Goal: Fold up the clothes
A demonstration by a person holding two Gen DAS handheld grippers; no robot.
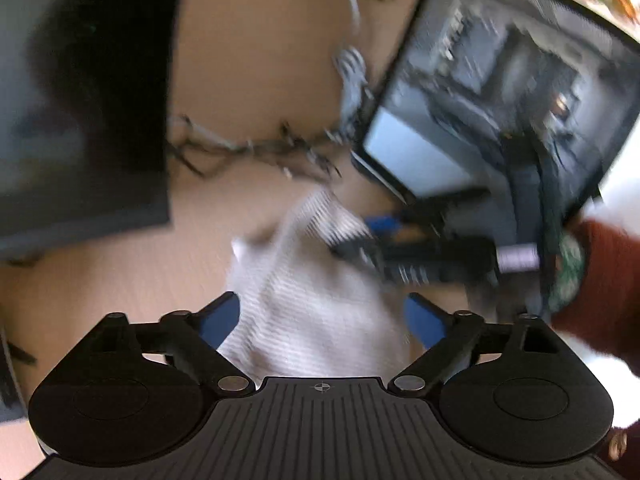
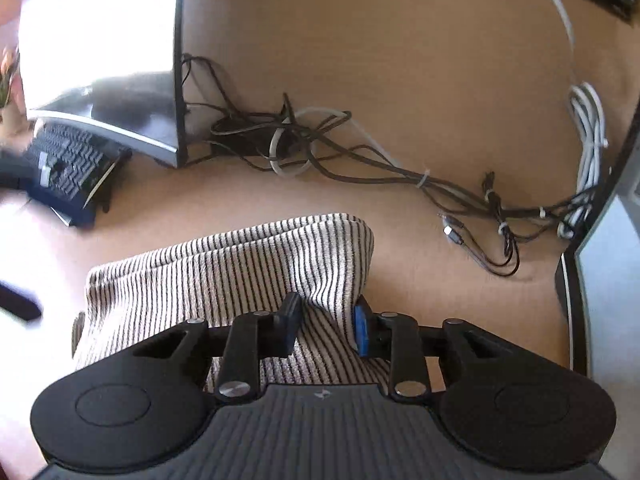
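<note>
Striped garment (image 2: 240,272) between right hand-held gripper (image 2: 326,320) fingers

A tangle of cables (image 2: 320,152) lies on the tan desk (image 2: 400,40) between two monitors (image 2: 100,40), near a keyboard (image 2: 68,164).

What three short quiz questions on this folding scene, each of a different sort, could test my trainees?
1. True or false: the right claw pinches the striped cloth.
2. Which claw stands open around the cloth? A. left B. right
3. Fill in: the tangled cables lie on the ____ beyond the cloth.

Key: 1 true. 2 A, the left claw, fingers spread either side of the cloth. 3 desk.
</note>
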